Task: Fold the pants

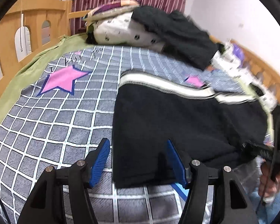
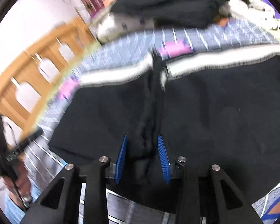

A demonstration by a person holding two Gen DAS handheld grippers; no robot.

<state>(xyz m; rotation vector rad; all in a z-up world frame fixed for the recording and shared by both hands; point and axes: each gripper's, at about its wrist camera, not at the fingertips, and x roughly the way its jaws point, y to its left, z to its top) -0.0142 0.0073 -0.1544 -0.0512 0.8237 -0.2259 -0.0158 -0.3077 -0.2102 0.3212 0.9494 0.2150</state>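
Pants (image 1: 177,123), black with a white waistband stripe, lie flat on the grey checked blanket (image 1: 52,123). Left gripper (image 1: 138,160) hangs open over 1 corner; right gripper (image 2: 142,158) pinches a ridge of cloth.

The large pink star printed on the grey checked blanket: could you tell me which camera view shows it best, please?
The left wrist view: the large pink star lies sharp and whole on the grey checked blanket. The right wrist view shows only blurred pink patches there, with no star shape readable.
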